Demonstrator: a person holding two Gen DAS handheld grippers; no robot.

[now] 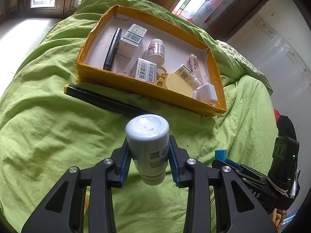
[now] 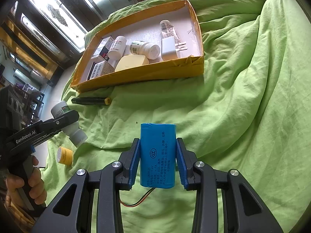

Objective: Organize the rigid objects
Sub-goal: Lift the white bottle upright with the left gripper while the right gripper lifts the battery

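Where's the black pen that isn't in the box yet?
The black pen lies on the green sheet right along the near wall of the yellow box, beyond the bottle in the left tool.

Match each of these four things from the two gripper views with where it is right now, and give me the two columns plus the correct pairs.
Things:
1. white bottle
2. blue battery pack
3. black pen
4. small yellow jar

Places:
A. lying inside the yellow box
B. between the right gripper fingers
C. loose on the green sheet
D. between the left gripper fingers

Pairs: 1-D, 2-B, 3-A, 4-C
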